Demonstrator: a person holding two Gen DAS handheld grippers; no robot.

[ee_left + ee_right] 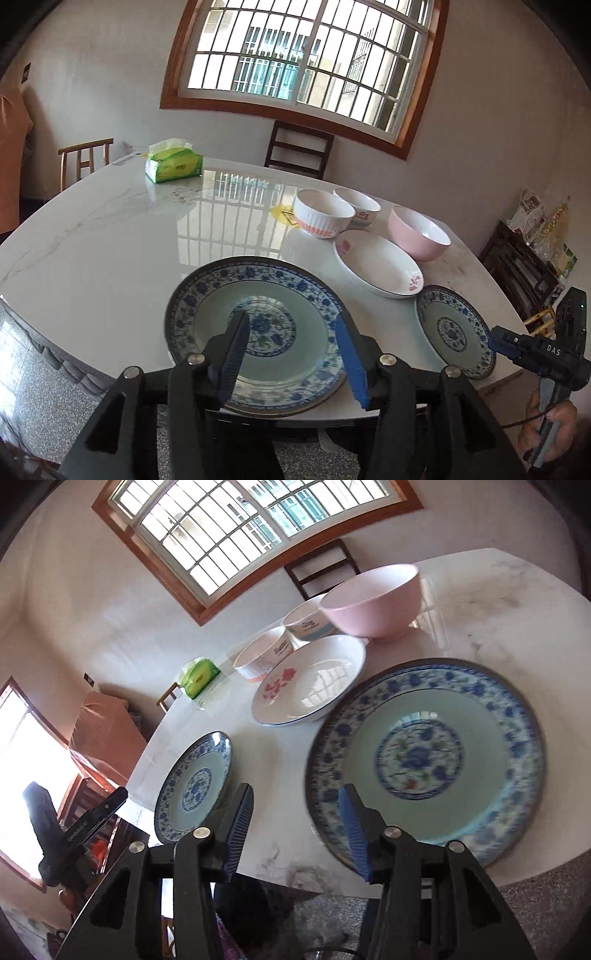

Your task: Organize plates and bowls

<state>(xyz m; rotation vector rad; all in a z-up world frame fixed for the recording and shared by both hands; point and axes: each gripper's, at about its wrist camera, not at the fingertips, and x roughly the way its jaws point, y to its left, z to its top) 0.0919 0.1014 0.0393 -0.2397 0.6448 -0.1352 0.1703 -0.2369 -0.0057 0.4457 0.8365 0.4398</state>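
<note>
Left tongs (293, 354) and right tongs (297, 834): spread, empty; big blue plate (207, 325) beneath; bowls (323, 214) at 1 o'clock

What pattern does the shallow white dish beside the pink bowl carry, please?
Pink flower sprays on white dish, clearest in the right wrist view.

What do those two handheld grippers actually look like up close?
Each is a black plastic frame with silver round bolts at its joints. The left gripper and the right gripper both end in two flat fingers faced with ribbed blue pads. Seen from the left wrist camera, the right gripper's body carries white letters "DAS" and a thin black cable by the hand.
</note>
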